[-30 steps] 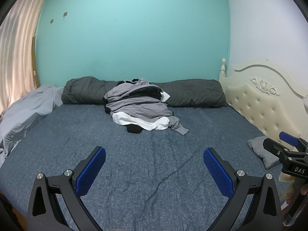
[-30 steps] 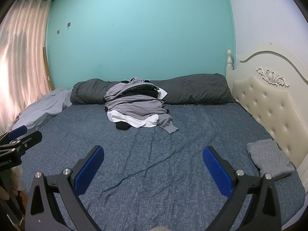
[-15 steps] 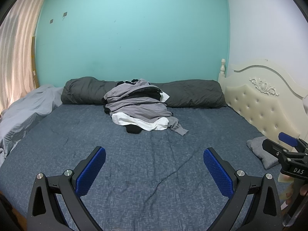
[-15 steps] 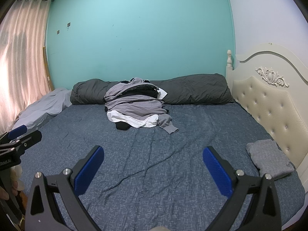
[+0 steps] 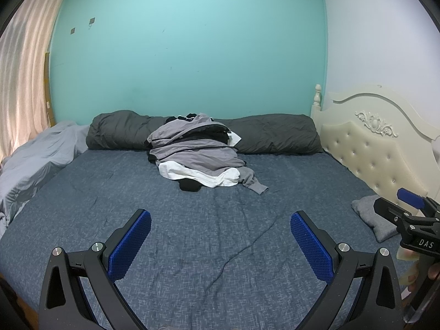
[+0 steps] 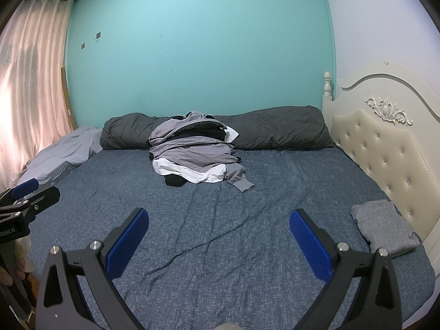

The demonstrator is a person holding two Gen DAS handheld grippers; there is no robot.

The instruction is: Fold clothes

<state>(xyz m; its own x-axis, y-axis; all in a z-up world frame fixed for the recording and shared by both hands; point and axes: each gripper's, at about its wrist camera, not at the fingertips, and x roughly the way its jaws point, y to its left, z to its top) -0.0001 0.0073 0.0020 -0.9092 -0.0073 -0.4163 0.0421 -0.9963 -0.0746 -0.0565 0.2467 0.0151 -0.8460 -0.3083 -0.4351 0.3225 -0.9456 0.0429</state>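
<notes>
- Barely begun, by my reading: one grey folded garment (image 6: 383, 229) lies flat at the right edge of the bed (image 6: 220, 233), just beside the cream headboard (image 6: 385, 148).
- Far side: the pile of clothes (image 5: 196, 155) (grey, white and black pieces, a sleeve trailing out) sits unfolded against the dark rolled duvet (image 5: 275, 134).
- My left tongs (image 5: 220, 244) and right tongs (image 6: 217, 243) hover over bare sheet, both spread wide and holding nothing, well apart from the pile.
</notes>
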